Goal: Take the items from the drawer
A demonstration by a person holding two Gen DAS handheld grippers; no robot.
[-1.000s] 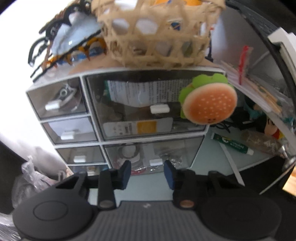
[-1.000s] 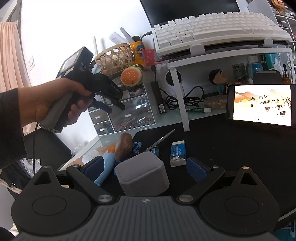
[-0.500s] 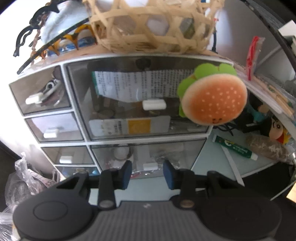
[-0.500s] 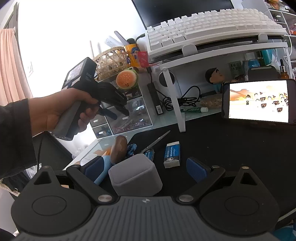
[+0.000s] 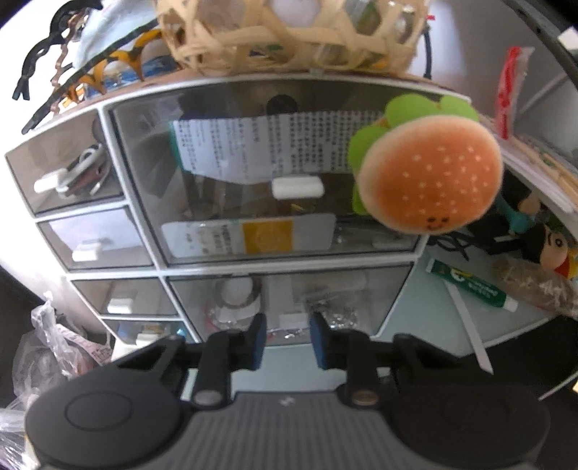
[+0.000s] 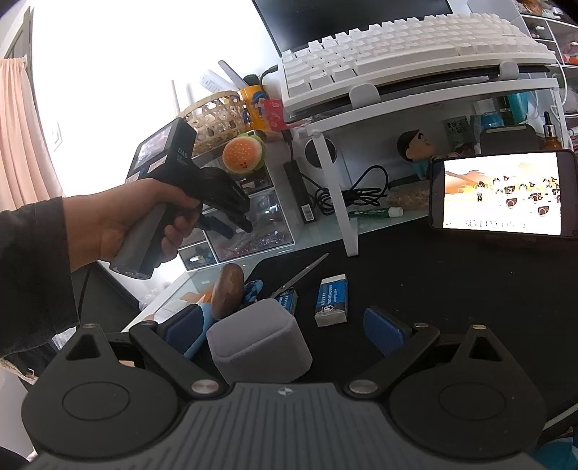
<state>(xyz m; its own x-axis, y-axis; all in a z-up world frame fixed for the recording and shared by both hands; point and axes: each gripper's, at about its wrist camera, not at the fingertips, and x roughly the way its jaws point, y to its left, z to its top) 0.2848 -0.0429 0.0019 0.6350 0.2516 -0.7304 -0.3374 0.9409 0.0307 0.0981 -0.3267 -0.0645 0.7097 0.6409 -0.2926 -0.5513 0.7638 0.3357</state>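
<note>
A clear drawer unit (image 5: pixel 159 253) with white frames fills the left wrist view. My left gripper (image 5: pixel 288 338) points at its lower wide drawer (image 5: pixel 289 300). The drawer's small white handle (image 5: pixel 290 320) lies between the blue pads (image 5: pixel 257 340); the jaws are closing, with thin gaps still on both sides. Silvery bits and a tape roll show inside. In the right wrist view a hand holds the left gripper (image 6: pixel 236 227) against the drawer unit (image 6: pixel 253 235). My right gripper (image 6: pixel 285 325) stands open over the black mat, a grey box (image 6: pixel 258 343) between its fingers, apart from the right one.
A burger plush (image 5: pixel 430 180) hangs over the upper wide drawer. A wicker basket (image 5: pixel 289 32) sits on the unit. On the mat lie an eraser (image 6: pixel 332 300), scissors (image 6: pixel 300 273) and a brown stone (image 6: pixel 227 289). A phone (image 6: pixel 502 193) leans at the right.
My left gripper came closer to the drawer unit and lower, and its jaws narrowed around the lower drawer's handle. The right gripper stayed put.
</note>
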